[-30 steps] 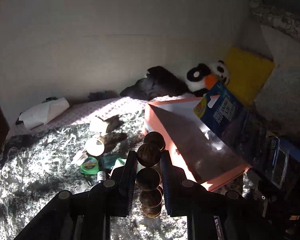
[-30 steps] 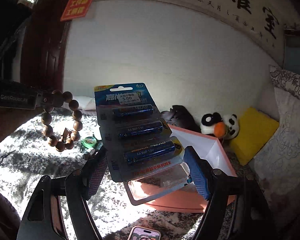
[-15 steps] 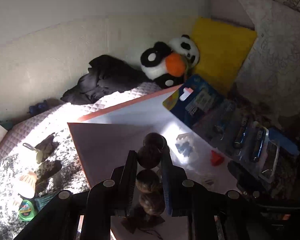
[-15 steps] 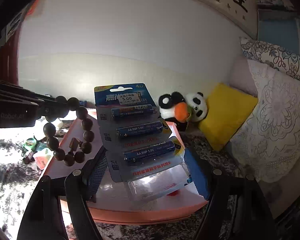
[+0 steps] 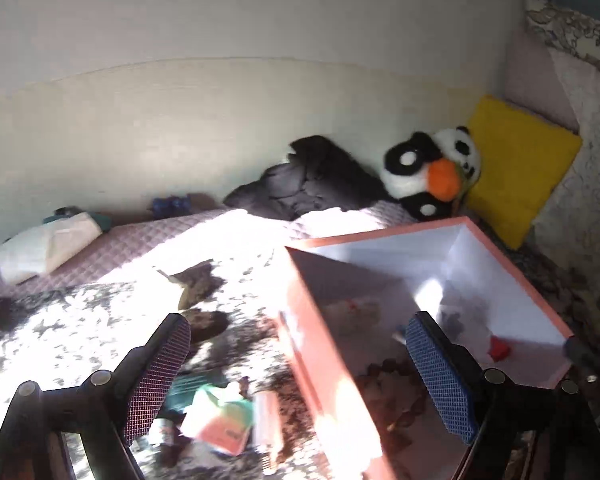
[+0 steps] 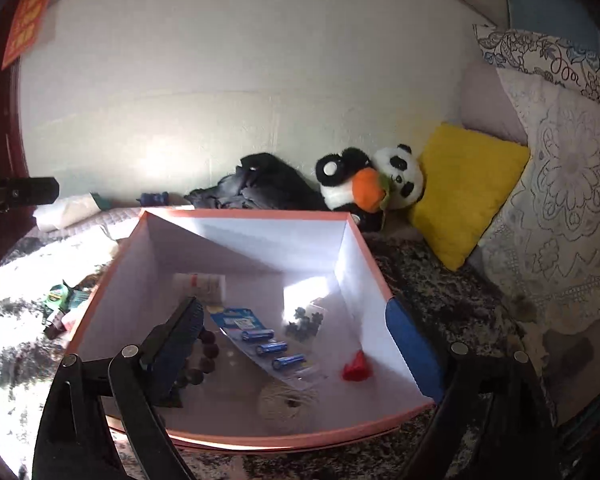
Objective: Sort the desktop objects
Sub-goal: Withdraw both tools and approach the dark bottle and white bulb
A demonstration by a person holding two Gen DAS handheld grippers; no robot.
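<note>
Battery pack (image 6: 268,344) now inside box (image 6: 352,256)

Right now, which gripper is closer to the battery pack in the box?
Right. The right gripper hangs open directly over the battery pack. The left gripper straddles the box wall, showing no pack.

Two wrist cameras look forward and down from close range; the left views the pink box (image 5: 332,368) from its left side, the right from its near edge (image 6: 284,440). Both share the plush panda (image 5: 432,172).
</note>
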